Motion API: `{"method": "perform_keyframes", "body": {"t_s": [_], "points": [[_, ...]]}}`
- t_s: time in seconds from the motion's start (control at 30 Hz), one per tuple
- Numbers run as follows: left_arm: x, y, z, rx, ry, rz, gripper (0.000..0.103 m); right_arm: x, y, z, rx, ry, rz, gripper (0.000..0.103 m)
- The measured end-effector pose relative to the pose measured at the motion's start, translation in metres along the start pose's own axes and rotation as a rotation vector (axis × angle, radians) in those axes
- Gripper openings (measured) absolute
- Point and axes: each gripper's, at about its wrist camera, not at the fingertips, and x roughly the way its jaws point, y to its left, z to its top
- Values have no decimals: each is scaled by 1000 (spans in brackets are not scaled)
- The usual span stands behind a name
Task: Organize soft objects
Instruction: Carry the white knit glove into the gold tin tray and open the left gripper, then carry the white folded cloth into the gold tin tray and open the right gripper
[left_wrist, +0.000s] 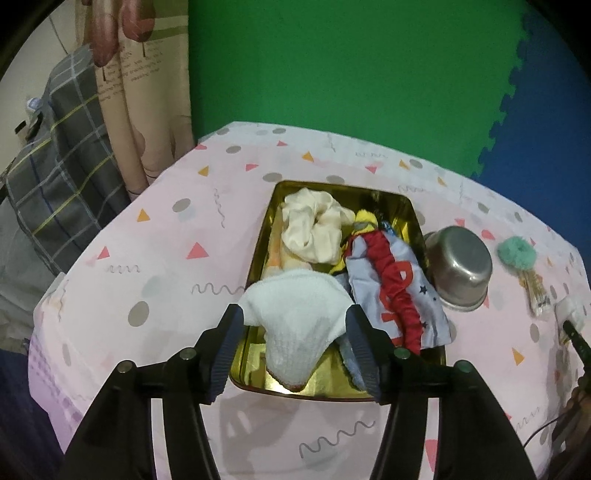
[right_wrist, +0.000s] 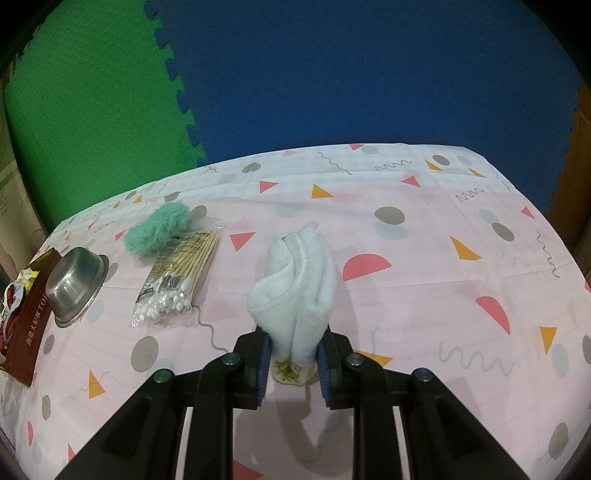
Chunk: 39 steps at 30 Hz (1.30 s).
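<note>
A gold tin on the pink patterned tablecloth holds a cream scrunchie, a blue and red cloth and a white cloth at its near end. My left gripper hovers over that near end, open, its fingers on either side of the white cloth, which lies slack in the tin. My right gripper is shut on a folded white towel that stands up from its jaws above the table. A teal fluffy scrunchie lies at the far left of the right wrist view.
An upturned steel bowl sits right of the tin's red side. A pack of cotton swabs lies beside the teal scrunchie. Green and blue foam mats lie beyond the table. Checked bedding and a curtain stand left.
</note>
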Motion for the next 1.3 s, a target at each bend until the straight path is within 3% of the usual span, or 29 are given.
{"method": "perform_keyframes", "body": {"t_s": [0.3,0.6,0.93,1.17,1.3], "points": [[-6,-17,-3,42,-89,65,65,0,0,0,-2,-4,-1,22],[-6,-30,-18,110,-130,62,73,-8,-1,-2,-13,-36,-25,21],[-10,-9,-22,51,-147,55,76,-22,22,0,-47,-21,-70,19],[-7,-5,-26,54,-160,82,77,-44,44,0,-74,-37,-40,19],[-6,1,-26,32,-154,60,77,-57,64,0,-109,-31,1,19]]}}
